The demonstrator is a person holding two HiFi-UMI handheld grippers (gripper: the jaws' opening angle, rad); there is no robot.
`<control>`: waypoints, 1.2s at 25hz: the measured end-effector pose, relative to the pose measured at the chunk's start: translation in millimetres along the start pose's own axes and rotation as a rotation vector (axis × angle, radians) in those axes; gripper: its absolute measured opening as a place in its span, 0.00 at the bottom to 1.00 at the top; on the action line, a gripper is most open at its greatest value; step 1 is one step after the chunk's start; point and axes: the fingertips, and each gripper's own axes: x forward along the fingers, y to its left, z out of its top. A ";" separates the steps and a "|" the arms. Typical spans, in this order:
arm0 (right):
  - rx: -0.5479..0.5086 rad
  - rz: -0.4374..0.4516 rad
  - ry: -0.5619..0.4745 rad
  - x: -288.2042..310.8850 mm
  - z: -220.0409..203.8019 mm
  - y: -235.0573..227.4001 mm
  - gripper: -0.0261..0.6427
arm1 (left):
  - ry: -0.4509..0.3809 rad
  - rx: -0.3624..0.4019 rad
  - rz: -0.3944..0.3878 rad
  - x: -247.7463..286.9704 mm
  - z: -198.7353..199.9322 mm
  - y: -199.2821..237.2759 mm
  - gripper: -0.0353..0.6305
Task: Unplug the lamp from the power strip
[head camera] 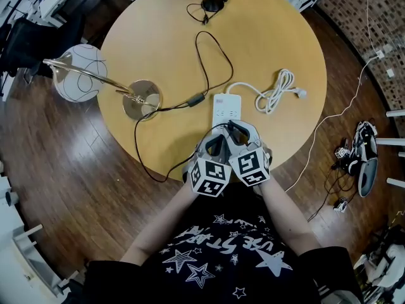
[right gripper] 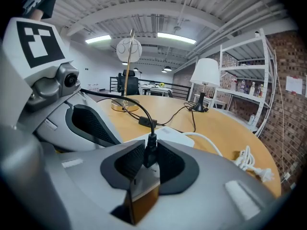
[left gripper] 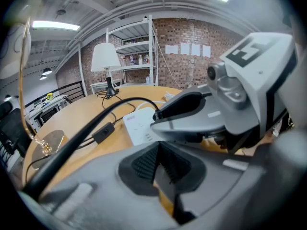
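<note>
The white power strip lies on the round wooden table, just beyond both grippers. My right gripper is shut on the lamp's black plug at the strip's near end. The jaws hide the plug's lower part, so I cannot tell whether it sits in the socket. Its black cord runs through an inline switch to the gold-based globe lamp, which lies tipped over the table's left edge. My left gripper is close beside the right one, its pads meeting at the tips with nothing between them.
The strip's own white cable lies coiled to its right. A second lamp with a black base stands at the table's far edge. Shoes and loose cables lie on the floor at the right. Shelving stands by the brick wall.
</note>
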 end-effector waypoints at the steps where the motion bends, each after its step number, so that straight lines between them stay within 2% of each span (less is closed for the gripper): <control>1: -0.001 -0.001 0.000 -0.4 -0.5 -0.1 0.16 | -0.001 0.003 0.001 0.2 0.2 -0.5 0.06; 25: -0.025 -0.010 -0.017 -6.8 0.1 -0.6 0.16 | 0.016 0.025 -0.005 0.2 0.6 -4.1 0.06; 27: -0.008 -0.005 -0.032 -6.8 0.6 -0.4 0.16 | 0.020 0.022 -0.007 0.2 0.6 -4.1 0.06; 30: 0.093 0.027 -0.066 -4.9 -4.6 -1.3 0.15 | 0.025 0.034 -0.006 2.2 0.4 -5.4 0.06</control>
